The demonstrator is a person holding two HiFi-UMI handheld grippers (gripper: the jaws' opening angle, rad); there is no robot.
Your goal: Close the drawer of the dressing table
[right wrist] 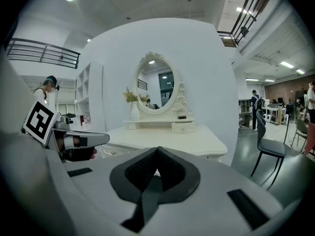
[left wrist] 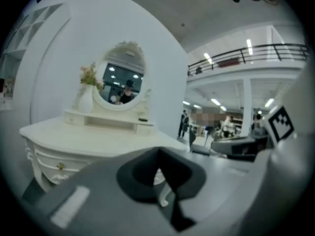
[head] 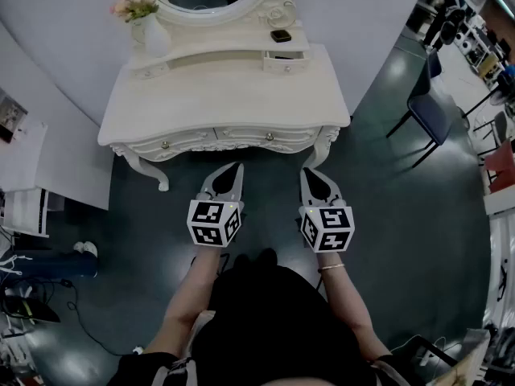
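I am holding the left gripper (head: 234, 168) and the right gripper (head: 312, 174) side by side, just short of the dressing table (head: 225, 95) front, touching nothing. Each has its jaws pressed together and empty, presumably to give a blunt tip for pushing. The front drawers (head: 216, 139) are looking flush, while the small upper drawer (head: 286, 62) by the mirror seems to be standing slightly proud, so I am judging the push not yet made.

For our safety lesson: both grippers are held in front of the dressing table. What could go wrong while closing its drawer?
1. The small upper drawer seems to stand out, right beneath a small dark object; the right gripper, jaws shut, might knock that off while pushing.
2. The left gripper, if it reaches in too, could tip the vase.
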